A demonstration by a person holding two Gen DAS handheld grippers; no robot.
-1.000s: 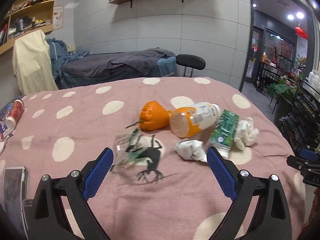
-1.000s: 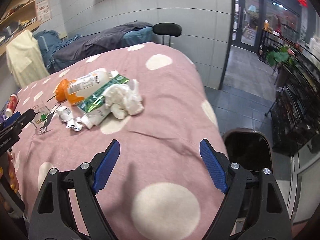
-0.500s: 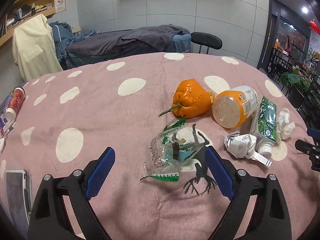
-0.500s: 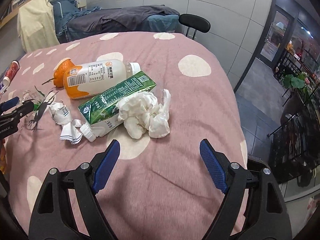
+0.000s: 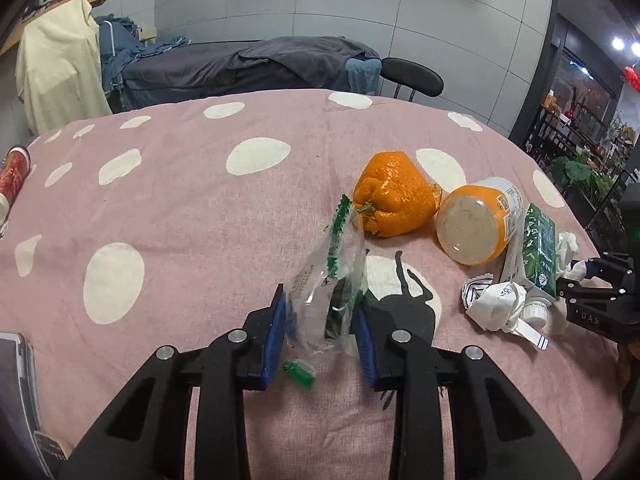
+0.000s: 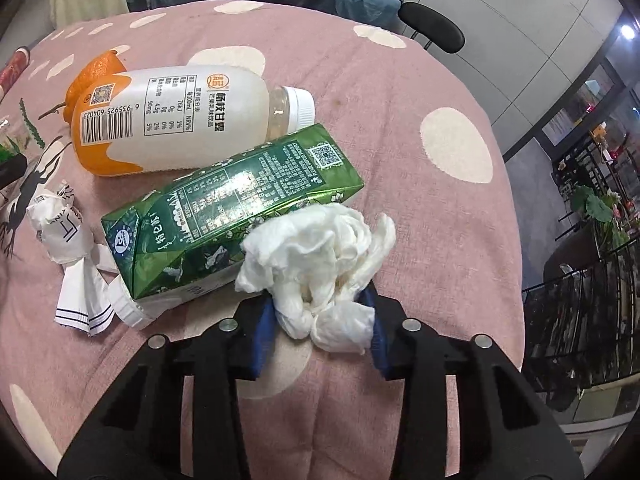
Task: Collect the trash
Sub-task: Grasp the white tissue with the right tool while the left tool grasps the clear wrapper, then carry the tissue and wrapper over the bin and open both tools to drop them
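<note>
My left gripper (image 5: 322, 320) is shut on a clear plastic wrapper (image 5: 330, 268) with green edges, which stands up between the blue pads. My right gripper (image 6: 320, 322) is shut on a crumpled white tissue (image 6: 320, 252). The tissue lies against a green carton (image 6: 232, 200). An orange-and-white bottle (image 6: 172, 120) lies behind the carton. A crumpled white paper (image 6: 60, 224) lies left of the carton. In the left wrist view, an orange fruit (image 5: 394, 196), the bottle (image 5: 476, 224), the carton (image 5: 540, 252) and the paper (image 5: 496, 304) sit to the right.
The table wears a pink cloth with white dots (image 5: 200, 200). A red can (image 5: 14, 172) lies at its left edge and a phone (image 5: 16, 380) at lower left. A black chair (image 5: 412, 78) and a covered bed (image 5: 248, 64) stand behind. The table edge drops to the floor on the right (image 6: 520, 240).
Both grippers moved forward and closed. The left one took hold of the wrapper and tipped it upright. The right one closed on the tissue.
</note>
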